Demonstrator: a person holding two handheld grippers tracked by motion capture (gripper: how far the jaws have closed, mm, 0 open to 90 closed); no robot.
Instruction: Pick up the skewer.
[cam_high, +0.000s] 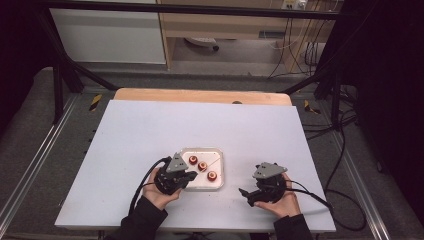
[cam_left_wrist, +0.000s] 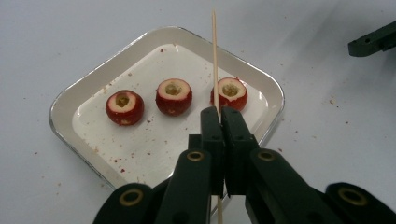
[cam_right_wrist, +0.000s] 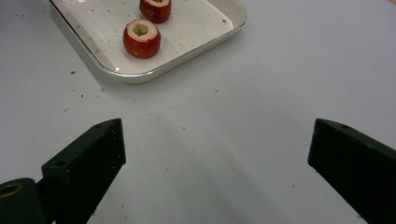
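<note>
Pinching skewer (cam_left_wrist: 215, 60) upright, left gripper (cam_left_wrist: 219, 114) sits just near of right-hand fruit (cam_left_wrist: 229, 93); right gripper (cam_right_wrist: 215, 154) gapes empty, right of tray (cam_right_wrist: 187, 53).

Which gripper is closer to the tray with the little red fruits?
The left. The left gripper sits at the tray's left edge, shut on a thin wooden skewer that reaches over it. The right gripper rests open on the table, off to the tray's right.
</note>
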